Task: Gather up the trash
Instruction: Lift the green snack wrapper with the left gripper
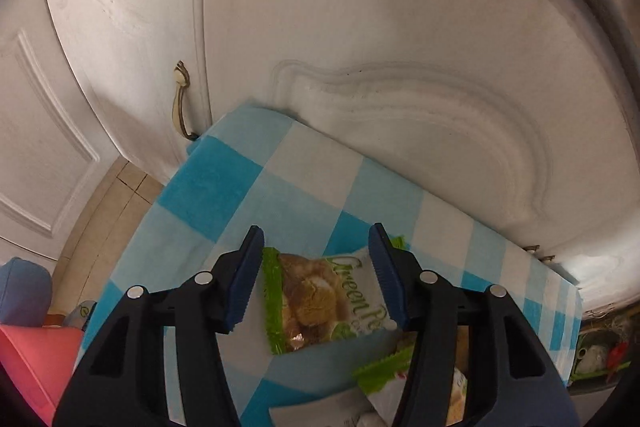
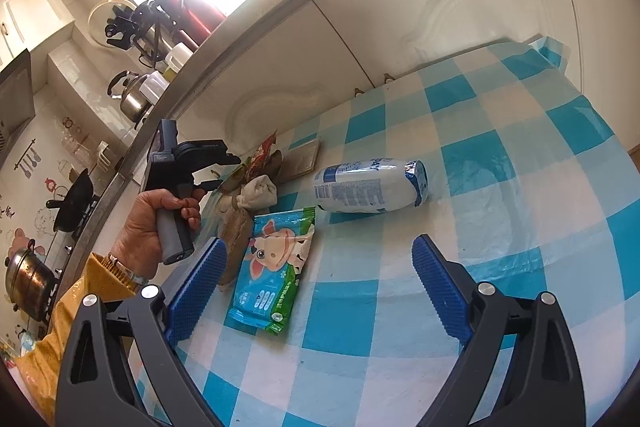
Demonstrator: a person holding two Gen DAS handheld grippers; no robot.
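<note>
Left claw (image 1: 316, 279) open, blue pads either side of a green-edged snack wrapper (image 1: 320, 301) lying on the blue-and-white checked tabletop (image 1: 256, 187). Right claw (image 2: 320, 287) open too, gripping nothing, above the same tabletop; cartoon-printed wipes packet (image 2: 276, 267) beside its left pad, white plastic bottle (image 2: 370, 189) lying beyond.
</note>
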